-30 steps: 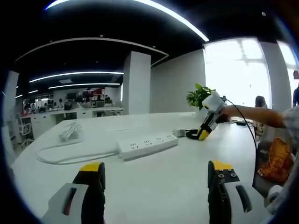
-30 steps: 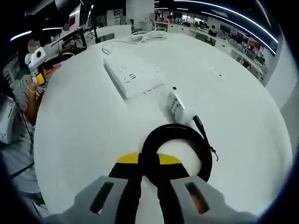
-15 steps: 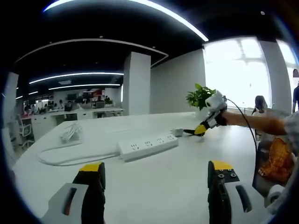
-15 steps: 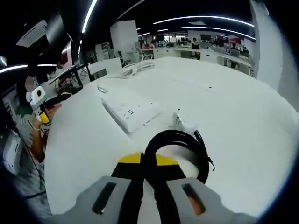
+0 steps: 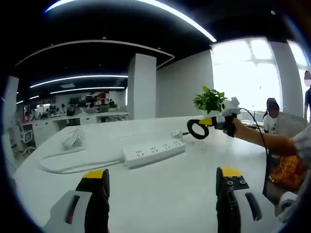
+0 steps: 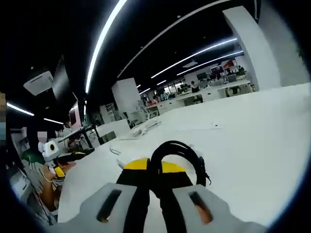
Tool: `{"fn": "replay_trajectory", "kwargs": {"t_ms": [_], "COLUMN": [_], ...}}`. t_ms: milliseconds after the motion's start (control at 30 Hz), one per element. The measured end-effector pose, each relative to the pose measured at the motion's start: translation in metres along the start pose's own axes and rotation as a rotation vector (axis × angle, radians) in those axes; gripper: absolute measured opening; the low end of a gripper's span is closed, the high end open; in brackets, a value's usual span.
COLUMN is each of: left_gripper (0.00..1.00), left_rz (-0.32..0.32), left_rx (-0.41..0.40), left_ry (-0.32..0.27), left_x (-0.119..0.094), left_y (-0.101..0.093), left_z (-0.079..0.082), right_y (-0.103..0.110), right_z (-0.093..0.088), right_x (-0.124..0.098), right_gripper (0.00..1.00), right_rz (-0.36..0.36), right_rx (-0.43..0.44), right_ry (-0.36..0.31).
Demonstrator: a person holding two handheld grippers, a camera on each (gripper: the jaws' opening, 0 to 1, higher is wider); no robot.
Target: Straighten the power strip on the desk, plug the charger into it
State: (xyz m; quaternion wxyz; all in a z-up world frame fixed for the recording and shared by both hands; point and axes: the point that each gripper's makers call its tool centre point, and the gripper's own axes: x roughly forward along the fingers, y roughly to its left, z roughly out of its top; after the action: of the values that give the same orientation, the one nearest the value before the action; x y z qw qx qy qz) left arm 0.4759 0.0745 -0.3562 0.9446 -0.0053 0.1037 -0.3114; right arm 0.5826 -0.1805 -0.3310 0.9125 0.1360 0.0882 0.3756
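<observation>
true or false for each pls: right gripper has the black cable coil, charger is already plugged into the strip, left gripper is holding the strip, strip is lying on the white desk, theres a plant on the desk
1. The right gripper is shut on the black cable coil. True.
2. The charger is plugged into the power strip. False: it hangs from the lifted coil, above the desk and clear of the strip.
3. The left gripper holds the power strip. False: its fingers stand open and apart, short of the strip.
4. The power strip lies on the white desk. True.
5. A green plant stands at the desk's far side. True.
</observation>
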Motion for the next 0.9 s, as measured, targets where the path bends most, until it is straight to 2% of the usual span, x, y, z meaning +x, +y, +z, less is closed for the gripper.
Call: {"fn": "replay_trajectory", "kwargs": {"t_ms": [100,200,300,433,600,733,900], "left_gripper": [0.92,0.92,0.92,0.92,0.92,0.92,0.92], "left_rz": [-0.001,0.0,0.0,-0.001,-0.005,-0.004,0.004], "left_rx": [0.003,0.006,0.008,0.01,0.017,0.023,0.036], "left_ry": [-0.001,0.0,0.002,-0.001,-0.003,-0.001,-0.004], "left_x": [0.0,0.001,0.001,0.002,0.003,0.003,0.005], "left_y": [-0.001,-0.001,0.0,0.0,-0.001,-0.001,0.001], "left_z": [0.001,0.001,0.001,0.003,0.005,0.004,0.007], "right_y": [0.006,0.012,0.019,0.017,0.018,0.026,0.039], "right_z": [0.009,0.015,0.021,0.036,0.055,0.064,0.078], "right_x": [0.001,0.002,0.002,0.003,0.003,0.004,0.004], "right_gripper": [0.03,0.03,0.03,0.03,0.03,0.03,0.03], "right_rz": [0.013,0.014,0.021,0.031,0.043,0.044,0.034], "right_rx": [0.031,0.024,0.018,0.007,0.03,0.011,0.03], "right_ry": [-0.075,-0.11,-0.135,-0.158,-0.219,-0.242,-0.288]}}
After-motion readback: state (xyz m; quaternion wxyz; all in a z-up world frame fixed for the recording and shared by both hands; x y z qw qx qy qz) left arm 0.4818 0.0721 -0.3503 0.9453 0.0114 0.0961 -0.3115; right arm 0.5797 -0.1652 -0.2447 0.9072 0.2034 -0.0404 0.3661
